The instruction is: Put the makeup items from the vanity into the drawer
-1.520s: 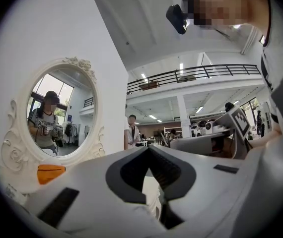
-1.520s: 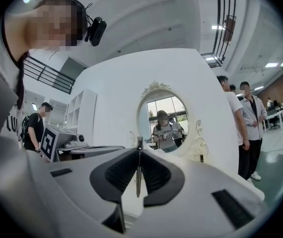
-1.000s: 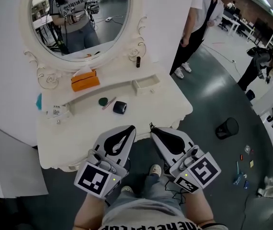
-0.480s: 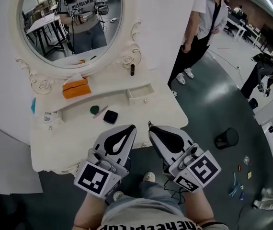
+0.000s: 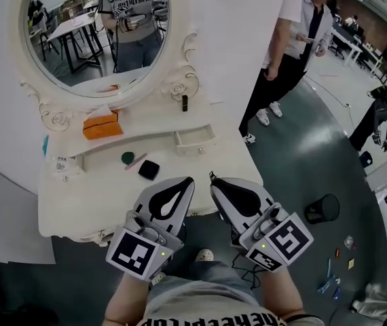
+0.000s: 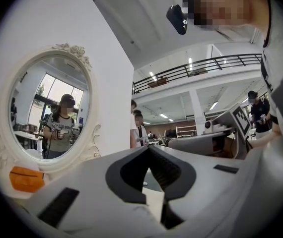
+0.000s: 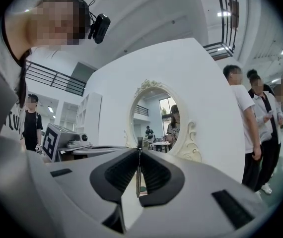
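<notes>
The white vanity [image 5: 200,175] stands ahead of me and below. On its top lie a round green item [image 5: 127,157], a thin pink pencil [image 5: 137,161] and a black compact [image 5: 149,170]. A small dark tube [image 5: 185,103] stands upright near the mirror's foot. A small white drawer [image 5: 195,140] on the upper shelf is pulled open. My left gripper [image 5: 185,180] and right gripper [image 5: 214,180] are held side by side in front of the vanity's near edge, both shut and empty, apart from every item.
An oval mirror [image 5: 91,32] in a carved white frame backs the vanity, with an orange tissue box [image 5: 102,124] below it. A labelled white item [image 5: 61,163] sits at the left end. A person [image 5: 292,46] stands to the right, and a black bin [image 5: 322,209] is on the floor.
The vanity and its items have slid up and left in the head view and look smaller. Both grippers hold the same pose, still shut.
</notes>
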Demonstrator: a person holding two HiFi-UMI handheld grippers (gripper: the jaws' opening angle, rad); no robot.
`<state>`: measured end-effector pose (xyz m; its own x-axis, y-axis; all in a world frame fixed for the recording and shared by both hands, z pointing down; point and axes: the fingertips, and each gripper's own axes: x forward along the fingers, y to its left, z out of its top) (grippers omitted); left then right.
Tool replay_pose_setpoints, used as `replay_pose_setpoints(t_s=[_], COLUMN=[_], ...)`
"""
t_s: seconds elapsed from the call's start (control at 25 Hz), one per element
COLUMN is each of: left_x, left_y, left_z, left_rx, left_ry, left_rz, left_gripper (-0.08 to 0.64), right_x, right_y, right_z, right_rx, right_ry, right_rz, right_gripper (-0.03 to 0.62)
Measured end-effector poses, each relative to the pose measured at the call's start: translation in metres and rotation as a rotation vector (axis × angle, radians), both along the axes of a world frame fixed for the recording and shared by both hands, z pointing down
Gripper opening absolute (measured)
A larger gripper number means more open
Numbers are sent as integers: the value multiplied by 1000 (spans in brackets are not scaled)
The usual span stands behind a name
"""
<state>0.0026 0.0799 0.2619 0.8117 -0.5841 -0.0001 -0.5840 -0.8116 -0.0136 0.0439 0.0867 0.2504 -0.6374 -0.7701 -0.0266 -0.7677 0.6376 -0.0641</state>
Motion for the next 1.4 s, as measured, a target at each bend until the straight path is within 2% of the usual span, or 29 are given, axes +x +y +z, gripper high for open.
replay_pose_setpoints(t_s=[0.28, 0.4, 0.48, 0.96, 1.4], left_x=[18, 26, 31, 49, 50], left_y=[-8, -12, -12, -21, -55], left_z=[0, -6, -7, 1, 7], left_rx=[3, 66, 75, 50, 31], left_ry=[-5, 14, 19, 1, 7], left_rz=[-51, -67, -76, -84, -69], left_gripper=[15, 15, 15, 15, 15], right_x=[19, 28, 33, 50, 53], right_y=[-9, -10, -11, -23, -59], right_z=[3, 5, 6, 17, 27], right_rx=[-4, -6, -6, -27, -52], right_ry=[-12, -14, -16, -22, -4], right_rz=[-48, -64, -74, -80, -57], right_gripper=[54, 54, 54, 54, 54])
